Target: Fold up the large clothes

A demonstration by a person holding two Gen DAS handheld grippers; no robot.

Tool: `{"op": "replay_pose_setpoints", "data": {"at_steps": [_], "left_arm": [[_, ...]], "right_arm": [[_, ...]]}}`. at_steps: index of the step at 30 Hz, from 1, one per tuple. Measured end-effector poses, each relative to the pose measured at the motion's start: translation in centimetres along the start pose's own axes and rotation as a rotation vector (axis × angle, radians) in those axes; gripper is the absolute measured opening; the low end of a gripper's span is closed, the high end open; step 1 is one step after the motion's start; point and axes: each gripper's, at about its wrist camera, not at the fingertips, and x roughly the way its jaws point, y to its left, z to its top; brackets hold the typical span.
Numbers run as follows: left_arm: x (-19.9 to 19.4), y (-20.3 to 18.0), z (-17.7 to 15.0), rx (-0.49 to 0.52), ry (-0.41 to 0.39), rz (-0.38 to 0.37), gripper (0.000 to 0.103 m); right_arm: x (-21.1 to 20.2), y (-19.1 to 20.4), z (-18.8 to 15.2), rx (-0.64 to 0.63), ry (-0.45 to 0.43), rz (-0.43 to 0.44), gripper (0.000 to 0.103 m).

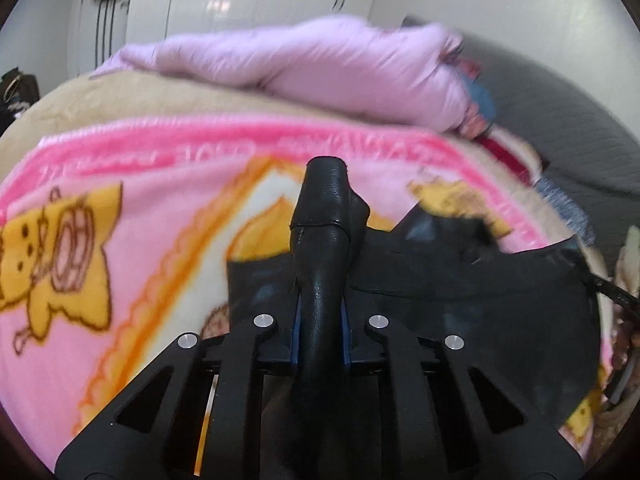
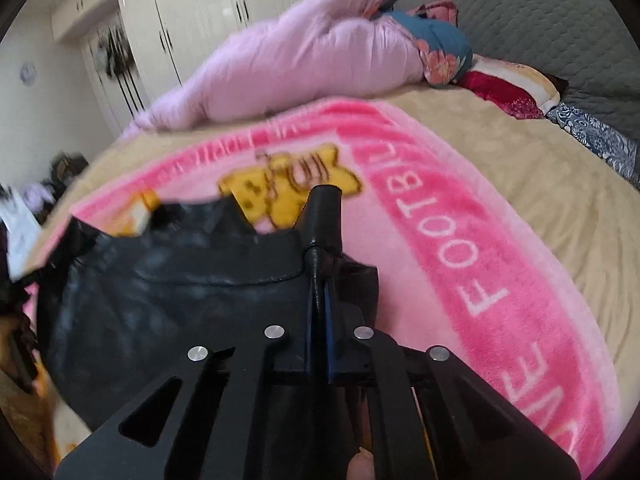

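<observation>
Both jaws pinching the black leather garment

I am holding the black leather garment (image 2: 168, 304) over the pink cartoon blanket (image 2: 436, 248) on the bed; left gripper (image 1: 326, 216) and right gripper (image 2: 324, 224) are clamping opposite ends, its long axis running three-to-nine between them.

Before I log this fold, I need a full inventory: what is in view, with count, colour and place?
black garment: one, black, on the blanket, an edge in each gripper
blanket: one, pink with yellow figures, spread over the bed
duvet: one, lilac, bunched at the far side
bed cover: one, beige, under the blanket
wardrobe: one, white, behind the bed
left gripper: one, black, shut on the garment
right gripper: one, black, shut on the garment
</observation>
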Motion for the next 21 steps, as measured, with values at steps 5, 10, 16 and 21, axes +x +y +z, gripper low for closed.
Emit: {"op": "replay_pose_setpoints", "data": {"at_steps": [5,10,16,21], "left_arm": [[-1.6,-1.4,2.4,-0.020,-0.104,-0.009,0.007],[2.0,-1.3,3.1,-0.036,-0.041,0.057,0.008],[6.5,0.9,1.3,-0.081,0.071,0.137,0.019],[7.8,2.6,-0.6,-0.140,0.087,0.120,0.026]], "right_arm": [[-2.4,-1.0,1.8,0.123,-0.093,0.052,0.003],[0.2,-1.9,3.0,0.185,-0.069,-0.026,0.004],[4.2,-1.5,2.0,0.125,-0.002,-0.115,0.009],[6.5,-2.4,1.4,0.144,0.053,-0.145,0.018]]}}
